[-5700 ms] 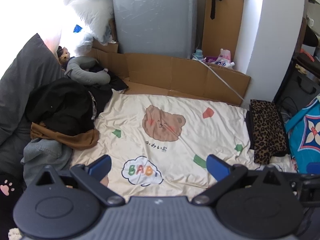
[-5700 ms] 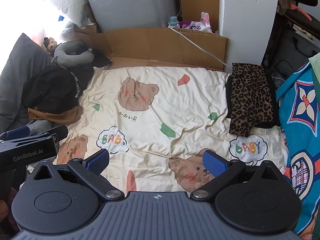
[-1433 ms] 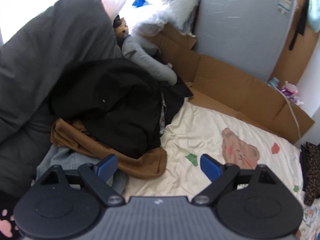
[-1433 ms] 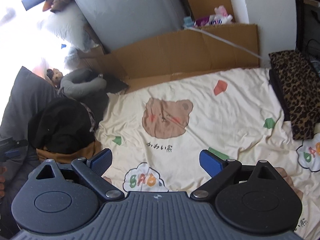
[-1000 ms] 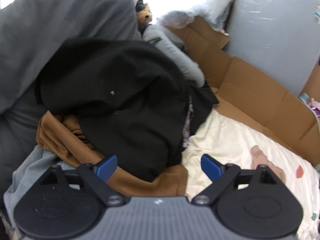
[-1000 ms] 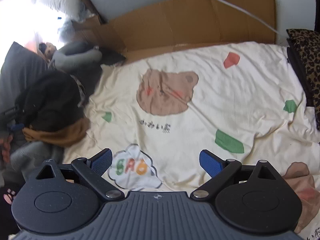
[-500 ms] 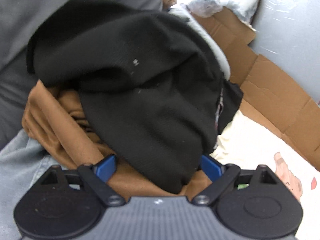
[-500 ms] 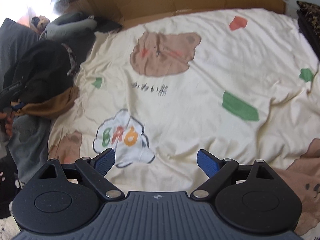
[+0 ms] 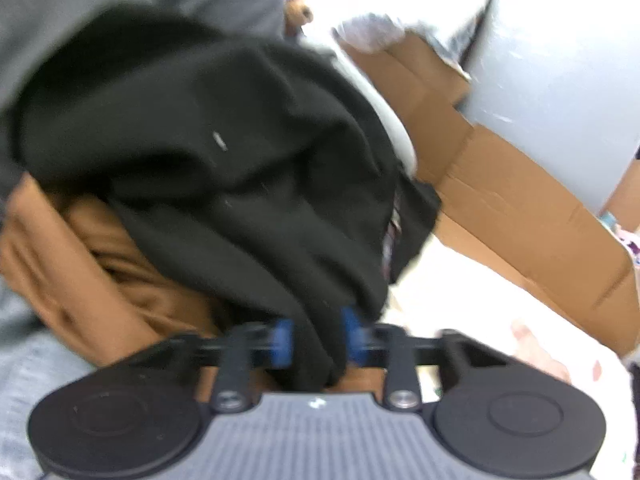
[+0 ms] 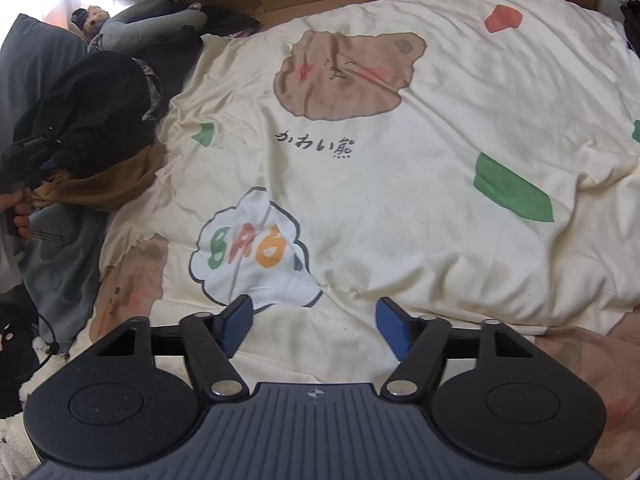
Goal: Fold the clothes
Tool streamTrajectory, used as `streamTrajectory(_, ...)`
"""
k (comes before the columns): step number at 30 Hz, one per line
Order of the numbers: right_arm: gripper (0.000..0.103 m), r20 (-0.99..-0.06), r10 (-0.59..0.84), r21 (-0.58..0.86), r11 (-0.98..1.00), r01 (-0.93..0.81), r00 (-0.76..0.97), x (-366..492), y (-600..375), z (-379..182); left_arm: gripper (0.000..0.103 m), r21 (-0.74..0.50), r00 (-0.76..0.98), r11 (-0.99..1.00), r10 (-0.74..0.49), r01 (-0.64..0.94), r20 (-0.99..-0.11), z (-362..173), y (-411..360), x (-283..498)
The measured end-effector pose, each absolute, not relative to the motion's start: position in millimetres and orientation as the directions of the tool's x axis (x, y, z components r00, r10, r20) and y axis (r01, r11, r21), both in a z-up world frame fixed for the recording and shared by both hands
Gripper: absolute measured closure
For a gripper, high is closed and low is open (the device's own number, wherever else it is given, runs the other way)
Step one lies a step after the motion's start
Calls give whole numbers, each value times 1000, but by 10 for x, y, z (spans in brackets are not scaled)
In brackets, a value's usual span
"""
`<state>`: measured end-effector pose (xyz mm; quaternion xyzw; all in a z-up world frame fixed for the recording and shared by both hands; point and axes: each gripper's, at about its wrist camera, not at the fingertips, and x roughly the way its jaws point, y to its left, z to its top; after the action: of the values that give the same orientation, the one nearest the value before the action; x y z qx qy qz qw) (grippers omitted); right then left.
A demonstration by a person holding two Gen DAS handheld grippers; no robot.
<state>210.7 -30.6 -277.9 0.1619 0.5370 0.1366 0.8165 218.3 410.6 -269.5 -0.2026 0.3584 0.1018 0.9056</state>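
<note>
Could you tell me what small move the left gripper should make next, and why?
Probably lift and draw the crumpled black garment toward the cream bear-print blanket. The left gripper is pinching its hem, it lies atop the brown garment, and the right gripper hangs open.
</note>
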Motion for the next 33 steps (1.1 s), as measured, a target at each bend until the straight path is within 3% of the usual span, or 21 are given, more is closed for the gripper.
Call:
streamTrajectory(4, 54, -833, 397, 407, 912, -60, 385, 2130, -279, -2763, 99, -334, 735, 890, 2, -310, -679, -2757, 4036, 2153)
streamTrajectory(20, 54, -832, 386, 393, 917, -68, 399, 2246, -276, -2713, 101, -414, 742, 896, -170, -157, -648, -2808, 3277, 1736)
streamTrajectory(33, 54, -840, 368, 383, 923, -45, 398, 2242, -335, -2736, 102, -504, 737, 863, -356, 24, -574, -2810, 2477, 1985)
